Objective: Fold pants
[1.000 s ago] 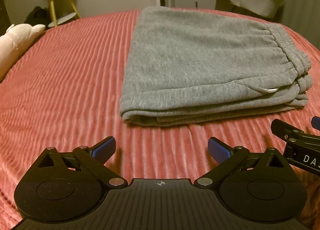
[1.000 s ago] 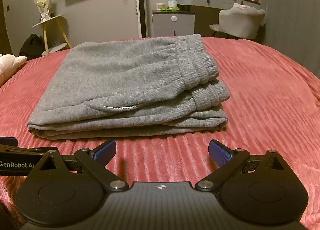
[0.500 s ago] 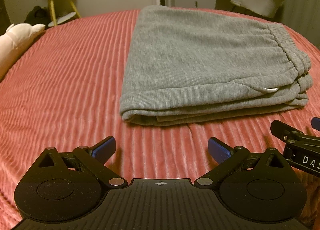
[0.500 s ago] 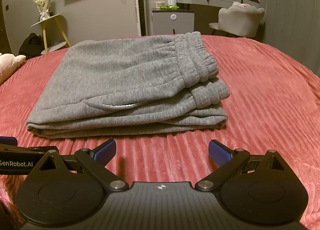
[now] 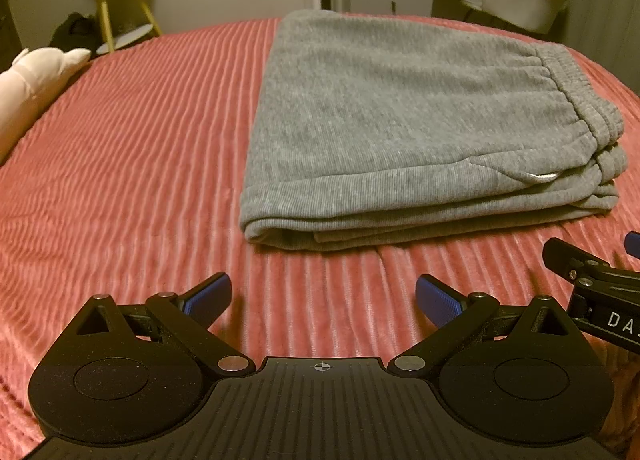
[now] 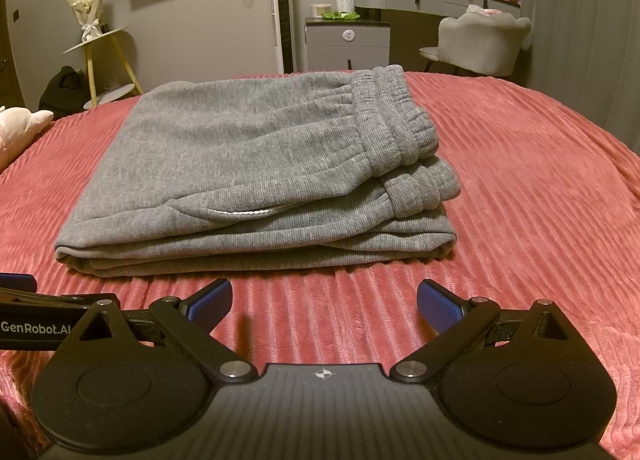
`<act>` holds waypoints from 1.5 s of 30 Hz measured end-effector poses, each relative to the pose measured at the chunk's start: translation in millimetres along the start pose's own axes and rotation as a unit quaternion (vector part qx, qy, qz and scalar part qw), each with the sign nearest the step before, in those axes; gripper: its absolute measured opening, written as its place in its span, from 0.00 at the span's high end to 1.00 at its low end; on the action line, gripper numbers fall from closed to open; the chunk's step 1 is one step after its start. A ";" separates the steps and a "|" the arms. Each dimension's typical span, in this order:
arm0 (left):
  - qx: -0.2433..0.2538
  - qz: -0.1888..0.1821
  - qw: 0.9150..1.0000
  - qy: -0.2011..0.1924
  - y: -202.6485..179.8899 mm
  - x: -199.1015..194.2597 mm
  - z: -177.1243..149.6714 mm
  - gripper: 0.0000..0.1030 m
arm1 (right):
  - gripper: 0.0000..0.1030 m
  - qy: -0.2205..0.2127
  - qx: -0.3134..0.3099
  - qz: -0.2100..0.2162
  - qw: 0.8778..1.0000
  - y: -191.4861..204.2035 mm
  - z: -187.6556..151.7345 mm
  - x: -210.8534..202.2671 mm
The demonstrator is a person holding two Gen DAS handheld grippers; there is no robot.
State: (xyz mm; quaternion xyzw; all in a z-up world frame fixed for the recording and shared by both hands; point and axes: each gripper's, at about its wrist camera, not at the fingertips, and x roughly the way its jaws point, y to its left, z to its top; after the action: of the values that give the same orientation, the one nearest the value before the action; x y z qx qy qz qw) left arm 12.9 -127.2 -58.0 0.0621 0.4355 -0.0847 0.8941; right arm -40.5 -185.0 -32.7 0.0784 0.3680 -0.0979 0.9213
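Observation:
Grey sweatpants [image 5: 404,120] lie folded in a flat stack on the red ribbed bedspread [image 5: 132,164], waistband at the right; they also show in the right wrist view [image 6: 256,172]. My left gripper [image 5: 323,296] is open and empty, just short of the stack's near edge. My right gripper [image 6: 325,298] is open and empty, also in front of the near edge. The right gripper's body shows at the right edge of the left wrist view [image 5: 592,288]. The left gripper's body shows at the left edge of the right wrist view [image 6: 36,316].
A pale plush toy [image 5: 28,88] lies at the bed's left edge. Beyond the bed stand a yellow-legged side table [image 6: 100,56], a grey cabinet [image 6: 347,42], a grey chair [image 6: 480,40] and a dresser.
The right wrist view has dipped slightly, so the pants sit a little lower in frame. The left gripper has barely moved. Both stay open.

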 end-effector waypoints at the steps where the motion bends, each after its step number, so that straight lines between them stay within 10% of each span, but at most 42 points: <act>1: 0.000 0.000 1.000 0.000 0.3 0.0 -0.2 0.01 | 0.04 0.000 0.000 0.000 1.000 0.1 0.0 0.0; 45: -0.002 0.001 1.000 0.005 0.9 1.1 -0.4 0.01 | 0.04 0.000 0.001 0.000 1.000 2.8 0.5 -1.1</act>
State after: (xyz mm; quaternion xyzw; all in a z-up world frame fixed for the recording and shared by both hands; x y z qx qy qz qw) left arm 13.4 -126.3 -59.2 0.0609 0.4403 -0.0820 0.8920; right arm -40.3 -182.2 -31.4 0.0793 0.3679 -0.0985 0.9212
